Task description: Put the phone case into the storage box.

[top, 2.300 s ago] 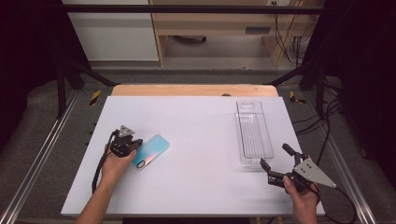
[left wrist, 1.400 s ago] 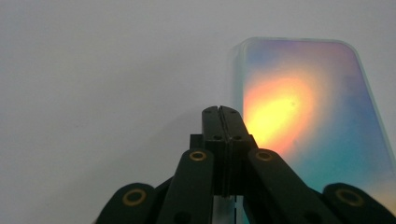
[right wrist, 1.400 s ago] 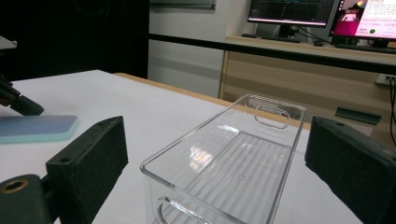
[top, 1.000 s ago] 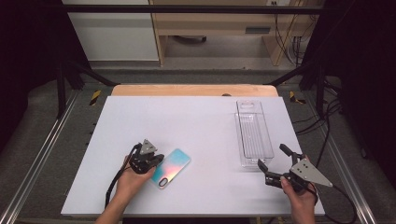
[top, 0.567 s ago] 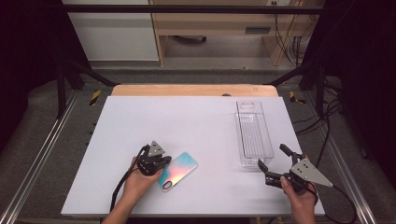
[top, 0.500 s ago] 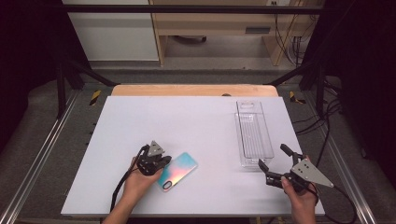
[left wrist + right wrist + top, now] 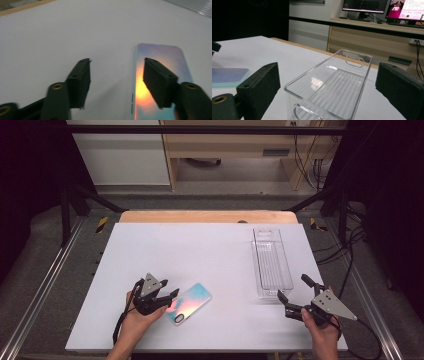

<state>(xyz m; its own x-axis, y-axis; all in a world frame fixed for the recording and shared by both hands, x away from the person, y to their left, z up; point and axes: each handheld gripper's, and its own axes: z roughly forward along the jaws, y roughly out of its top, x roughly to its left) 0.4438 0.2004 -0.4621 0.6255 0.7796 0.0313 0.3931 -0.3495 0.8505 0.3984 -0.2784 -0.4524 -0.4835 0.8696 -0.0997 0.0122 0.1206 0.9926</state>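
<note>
Early stage, judging by layout: phone case [image 7: 187,303] flat on white table [image 7: 200,245], front-left area, well apart from clear plastic bin [image 7: 272,262] at right side. Bin empty, upright, long axis running away from the person. Likely goal: case into bin; nothing placed yet, no lift done, whole transfer left.

Left gripper [image 7: 169,299] low over table at the case's near-left end. Jaws parted fairly wide. In left gripper view, case [image 7: 160,75] under the right-hand jaw; left-hand jaw over bare table [image 7: 62,32] just beside the case's long edge. Straddling that edge rather than clamping it. Nothing held. Contact between the jaw and the case surface hard to confirm; possibly touching or pushing, possibly just above.

Right gripper [image 7: 292,296] near front-right corner of table, just at the near end of bin. Jaws wide open, nothing between the pads but air and the bin's end beyond. In right gripper view, bin [image 7: 332,82] centred between both jaws, near wall close, not gripped. Corner of case [image 7: 229,76] visible far left there, flat on table.

Left to do, as judged: get a real grip on case, lift, carry across, drop into bin. Right gripper probably placed to steady bin, not yet closed on it.
</note>
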